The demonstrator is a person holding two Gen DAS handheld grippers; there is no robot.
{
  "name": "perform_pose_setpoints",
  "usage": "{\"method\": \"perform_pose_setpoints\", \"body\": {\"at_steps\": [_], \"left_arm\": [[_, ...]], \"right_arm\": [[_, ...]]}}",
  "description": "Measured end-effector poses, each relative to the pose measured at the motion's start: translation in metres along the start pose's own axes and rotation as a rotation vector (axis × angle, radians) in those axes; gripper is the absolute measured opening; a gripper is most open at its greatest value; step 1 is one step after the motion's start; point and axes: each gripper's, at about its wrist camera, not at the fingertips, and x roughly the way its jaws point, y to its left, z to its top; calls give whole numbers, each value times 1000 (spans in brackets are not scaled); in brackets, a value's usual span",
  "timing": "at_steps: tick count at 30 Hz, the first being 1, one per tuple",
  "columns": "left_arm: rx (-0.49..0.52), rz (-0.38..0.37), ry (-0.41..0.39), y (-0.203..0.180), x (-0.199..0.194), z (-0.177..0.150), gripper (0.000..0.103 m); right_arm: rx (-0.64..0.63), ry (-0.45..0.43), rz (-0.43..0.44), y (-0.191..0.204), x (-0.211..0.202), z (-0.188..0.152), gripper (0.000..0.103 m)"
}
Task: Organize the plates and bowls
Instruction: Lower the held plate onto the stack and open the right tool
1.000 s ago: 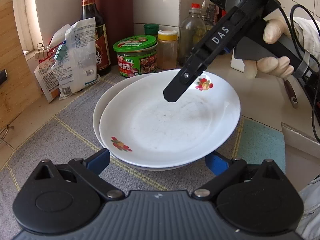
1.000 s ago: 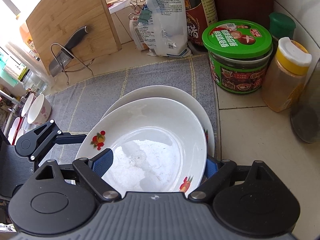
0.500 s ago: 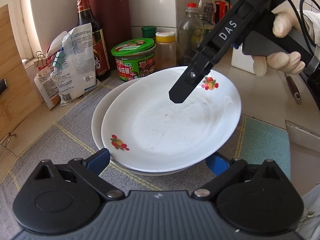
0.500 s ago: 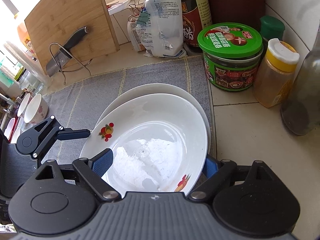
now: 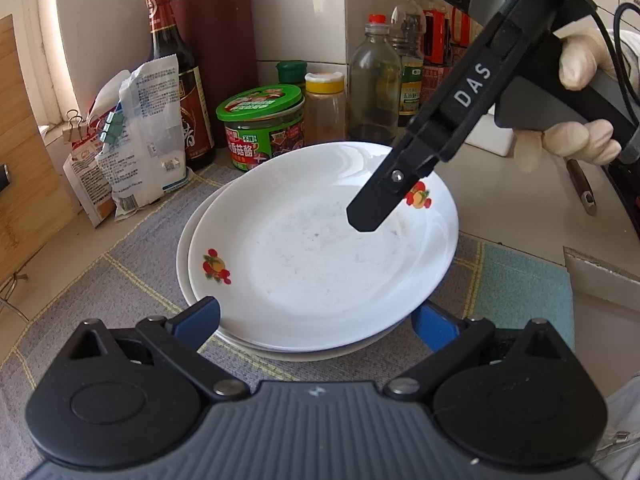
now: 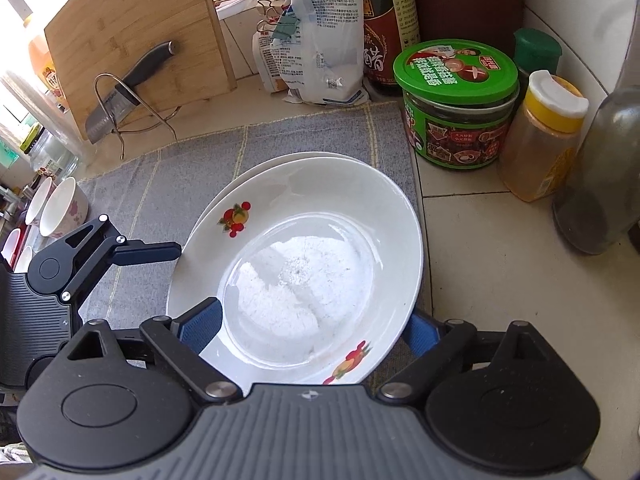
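Right now I have two stacked white plates on the grey placemat (image 6: 280, 148): the top plate (image 5: 320, 248), with small fruit decals on its rim, sits in the lower plate (image 6: 280, 159), shifted a little so the lower rim shows as a crescent on one side. My left gripper (image 5: 316, 320) has its blue pads (image 5: 196, 322) spread wide, one on either side of the near rim; I cannot tell whether they touch it, and they grip nothing. My right gripper (image 6: 312, 324) is just as wide at the opposite edge, its fingers straddling the rim with nothing pinched.

I judge the step to be settling the top plate squarely onto the lower one, or taking hold of the pair to move it. To do that well I would nudge the offset plate toward centre with one pad while the other gripper steadies the far rim, keeping the push low and level so glazed china does not skid. The green-lidded sauce jar (image 6: 456, 104) and the spice bottle (image 6: 544, 136) stand near the stack, so I would avoid pushing that way. Two small bowls (image 6: 60, 208) wait at the mat's far edge.
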Motion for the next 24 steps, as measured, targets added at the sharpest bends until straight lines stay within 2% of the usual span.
{"method": "perform_pose_setpoints", "body": {"at_steps": [8, 12, 24], "left_arm": [[25, 17, 0, -2, 0, 0, 101], [-25, 12, -25, 4, -5, 3, 101], [-88, 99, -95, 7, -34, -1, 102]], "right_arm": [[3, 7, -17, 2, 0, -2, 102], [-17, -8, -32, 6, -2, -4, 103], [-189, -139, -143, 43, -13, -3, 103]]}}
